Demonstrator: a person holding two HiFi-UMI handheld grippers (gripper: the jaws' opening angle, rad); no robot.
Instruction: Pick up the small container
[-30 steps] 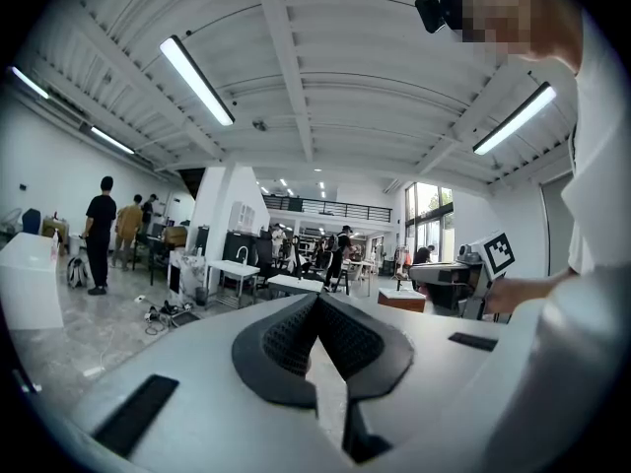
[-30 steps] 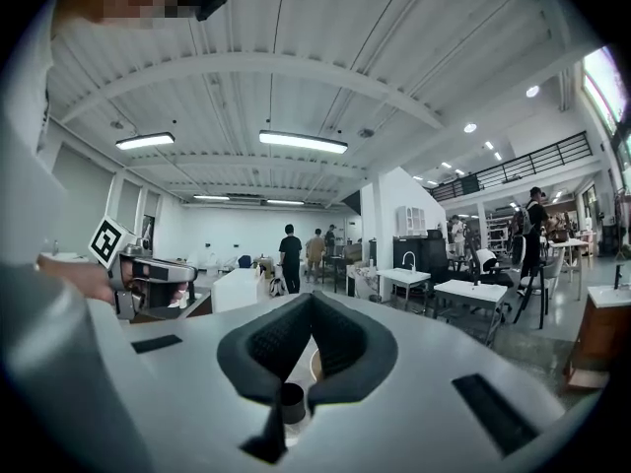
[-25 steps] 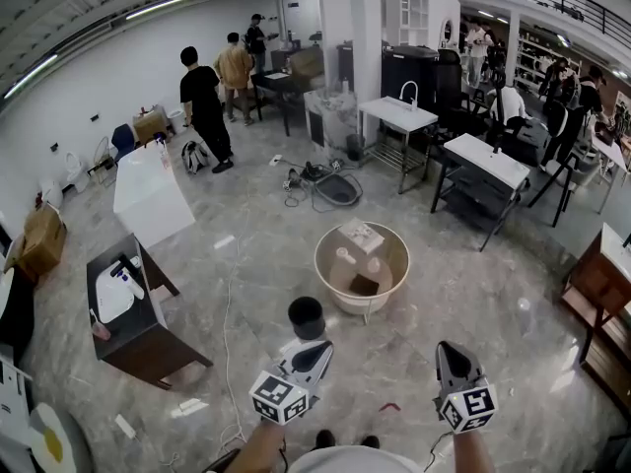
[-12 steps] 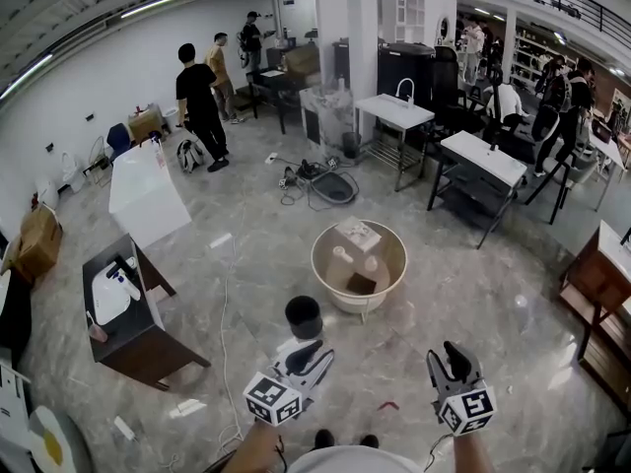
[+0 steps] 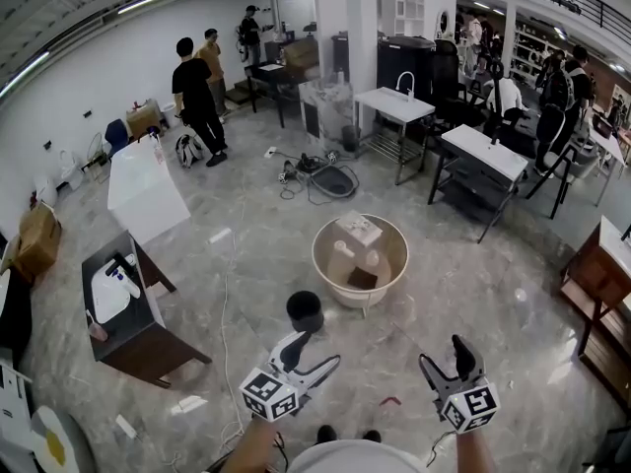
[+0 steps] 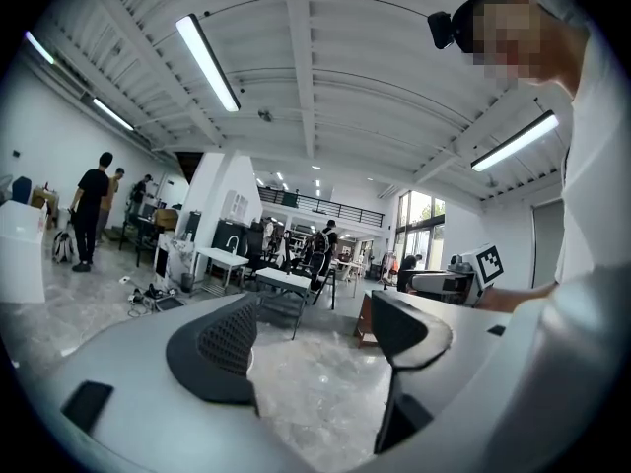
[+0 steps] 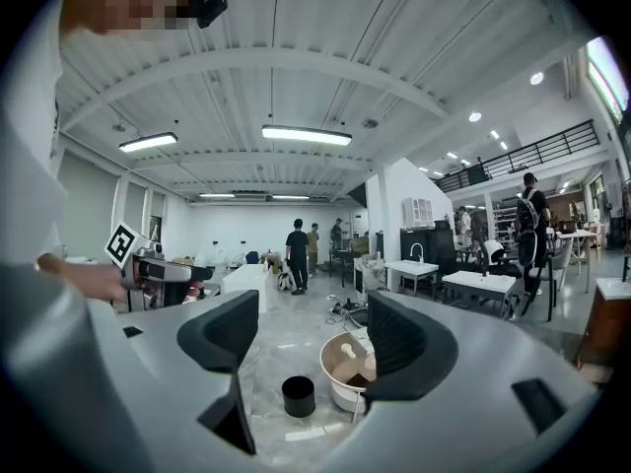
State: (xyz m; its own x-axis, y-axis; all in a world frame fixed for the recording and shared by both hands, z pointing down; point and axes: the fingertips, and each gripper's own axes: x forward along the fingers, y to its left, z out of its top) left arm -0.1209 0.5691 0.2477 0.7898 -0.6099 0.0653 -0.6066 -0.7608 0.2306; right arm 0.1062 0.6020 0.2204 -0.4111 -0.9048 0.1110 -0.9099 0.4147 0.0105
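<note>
The small container [image 5: 305, 310] is a black round bin standing on the marble floor, also visible in the right gripper view [image 7: 298, 396]. Beside it, to its right, stands a large beige round tub [image 5: 392, 242] with boxes and bottles inside. My left gripper [image 5: 315, 351] hovers just short of the black bin, its jaws opening with nothing between them; in the left gripper view [image 6: 315, 333] it points away across the room. My right gripper [image 5: 443, 353] hangs further right, its jaws also opening and empty, and its own view [image 7: 311, 338] looks towards the bin and the tub [image 7: 332, 375].
A dark cabinet with a white sink [image 5: 128, 313] stands at the left, with a white table [image 5: 148, 190] behind it. Cables [image 5: 315, 180] lie on the floor beyond the tub. People [image 5: 192, 97] stand at the back. Wooden furniture [image 5: 601, 284] is at the right, and a small red scrap [image 5: 389, 401] lies on the floor.
Both grippers' jaws were together a second ago and now stand spread apart. The grippers have sunk slightly lower in the head view.
</note>
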